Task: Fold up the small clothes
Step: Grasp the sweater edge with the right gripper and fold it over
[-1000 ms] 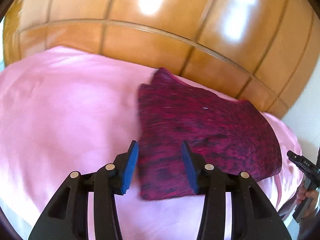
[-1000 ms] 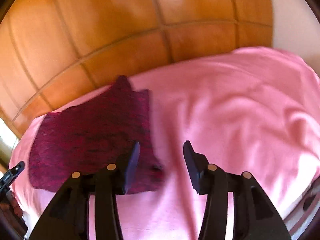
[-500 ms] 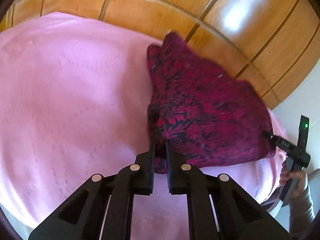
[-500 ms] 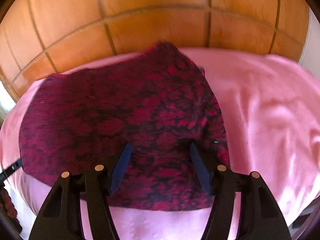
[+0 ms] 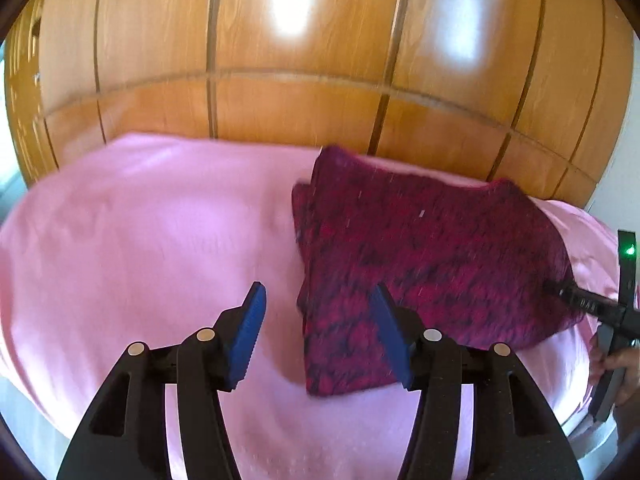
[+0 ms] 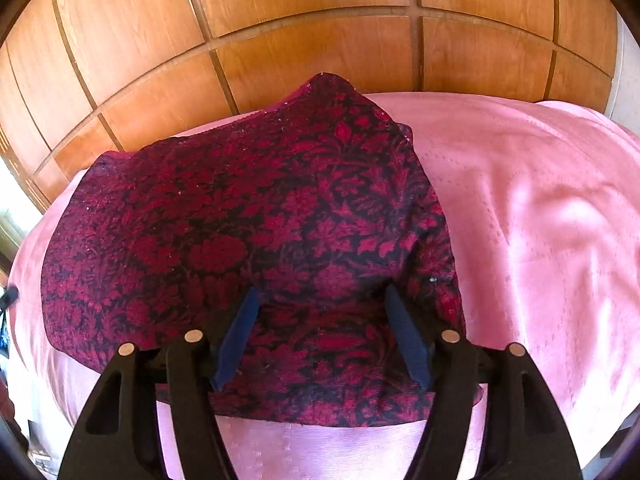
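While your left gripper (image 5: 318, 336) hovers over the pink bedspread (image 5: 132, 240), its jaws stand wide with nothing between them; the blue pads (image 5: 251, 332) are bare. Folded crimson-and-black patterned garment (image 5: 424, 264) lies flat on the spread, its near-left corner just ahead of your left gripper's right finger. Your right gripper (image 6: 324, 336) sits low over the garment's (image 6: 248, 240) near edge, jaws wide, cloth showing between the fingers but not pinched. From the left wrist view your right hand (image 5: 616, 368) shows at the garment's far side. Wooden panelled wall (image 6: 320, 20) stands behind the bed.
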A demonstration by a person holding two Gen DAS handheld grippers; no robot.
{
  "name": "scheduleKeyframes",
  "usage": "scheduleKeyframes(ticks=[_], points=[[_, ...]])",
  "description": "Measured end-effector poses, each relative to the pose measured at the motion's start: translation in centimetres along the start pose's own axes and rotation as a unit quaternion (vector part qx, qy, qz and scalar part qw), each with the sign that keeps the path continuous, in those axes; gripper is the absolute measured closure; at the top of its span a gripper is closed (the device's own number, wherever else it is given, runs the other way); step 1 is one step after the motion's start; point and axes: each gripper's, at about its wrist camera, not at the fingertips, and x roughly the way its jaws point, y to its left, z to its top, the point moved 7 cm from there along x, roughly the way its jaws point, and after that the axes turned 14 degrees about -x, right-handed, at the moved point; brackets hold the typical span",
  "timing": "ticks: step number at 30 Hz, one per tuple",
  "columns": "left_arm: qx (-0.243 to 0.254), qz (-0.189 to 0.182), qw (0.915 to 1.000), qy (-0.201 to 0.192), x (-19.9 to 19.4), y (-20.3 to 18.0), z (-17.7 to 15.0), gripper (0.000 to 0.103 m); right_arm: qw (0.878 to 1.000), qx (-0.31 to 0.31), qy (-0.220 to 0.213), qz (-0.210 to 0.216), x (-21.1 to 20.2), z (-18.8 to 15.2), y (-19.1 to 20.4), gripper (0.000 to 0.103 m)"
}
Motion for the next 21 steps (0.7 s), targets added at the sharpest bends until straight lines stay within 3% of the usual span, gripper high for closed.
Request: scheduleKeyframes(ticks=[6,21], points=[[0.016,0.002,0.9997,-0.017,0.0,-1.4,1.6,0.049,1.0,-0.002,0.0,0.003,0.0,0.5,0.2,0.035],[0.022,0.001,0.9997,0.009,4.0,-1.4,3.3,0.049,1.0,-0.007,0.001,0.003,0.6,1.0,0.6,0.026]])
